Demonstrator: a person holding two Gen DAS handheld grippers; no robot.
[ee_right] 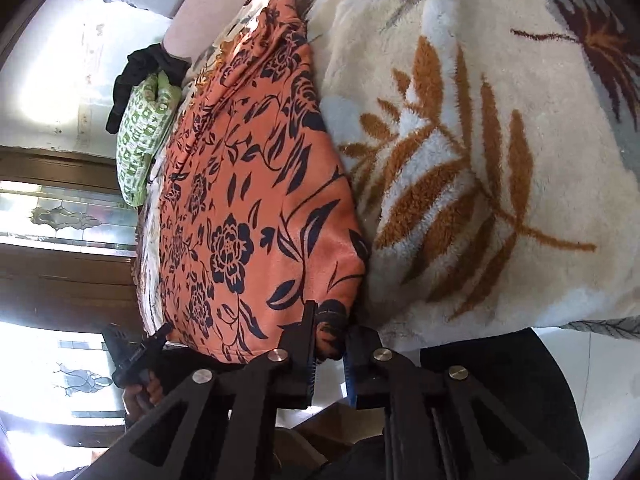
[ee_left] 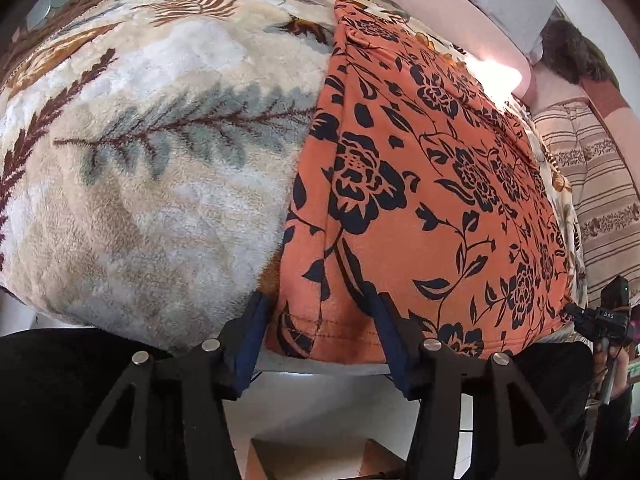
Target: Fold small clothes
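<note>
1. My left tongs (ee_left: 320,340) sit at the near hem of the orange cloth (ee_left: 420,184), at its left corner. The jaws stand about half wide, one finger off the cloth's left edge, the other over the hem. I cannot tell whether the pads press on the fabric; it looks straddled, not pinched.
2. The cloth lies flat on the blanket (ee_left: 152,168) covering the bed, running away from me, its near hem at the bed's edge. A green pillow (ee_right: 140,152) sits at the far end.
3. My right tongs (ee_right: 330,340) are closed narrow on the other near corner, a bunch of hem clamped between the pads.
4. I judge this to be the start of a fold: both near corners being taken up, right one secured, left one not surely.
5. Next, the left tongs should close until the hem is caught. Then both hands should lift together and carry the near hem toward the far end, keeping the edge taut and level so it lands square.
</note>
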